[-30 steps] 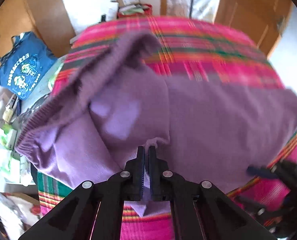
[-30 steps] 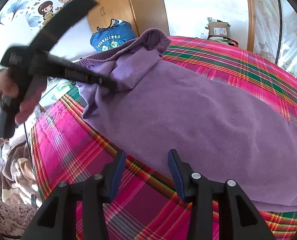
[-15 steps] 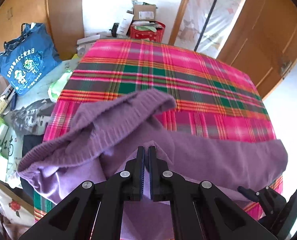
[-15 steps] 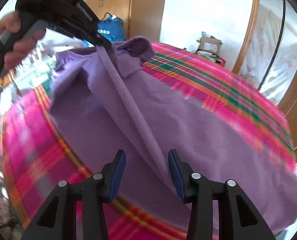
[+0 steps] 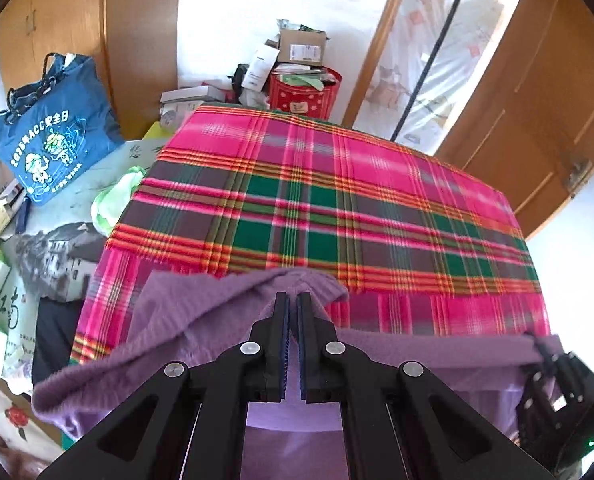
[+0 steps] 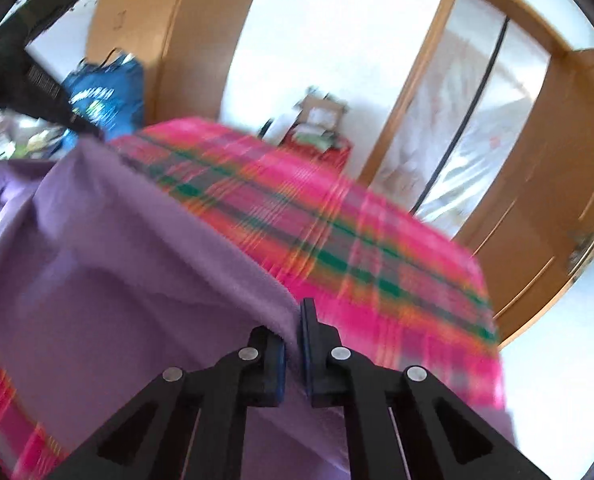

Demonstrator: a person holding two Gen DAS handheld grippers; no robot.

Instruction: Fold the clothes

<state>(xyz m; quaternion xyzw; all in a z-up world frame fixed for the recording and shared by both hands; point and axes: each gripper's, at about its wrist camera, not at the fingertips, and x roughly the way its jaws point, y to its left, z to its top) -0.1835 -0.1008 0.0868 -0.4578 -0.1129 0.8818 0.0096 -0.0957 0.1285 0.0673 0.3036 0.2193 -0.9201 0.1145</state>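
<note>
A purple knit sweater (image 5: 169,328) hangs lifted over the near edge of a bed with a pink and green plaid blanket (image 5: 337,208). My left gripper (image 5: 293,300) is shut on a fold of its upper edge. At the lower right of the left wrist view, the right gripper (image 5: 539,346) holds the other end of the same edge, which runs taut between the two. In the blurred right wrist view, the right gripper's (image 6: 295,320) jaws are closing with the sweater (image 6: 117,260) pinched between them. The left gripper (image 6: 91,132) shows at upper left, at the cloth's far corner.
A blue tote bag (image 5: 53,136) and a litter of bags and boxes lie left of the bed. A red bin (image 5: 305,92) piled with cardboard boxes stands at the far end. A wooden door (image 5: 537,120) and a curtained doorway are on the right.
The right gripper's jaws have gone from wide open to shut on the sweater's edge. Both grippers rose and drew the sweater back, baring most of the plaid blanket.
</note>
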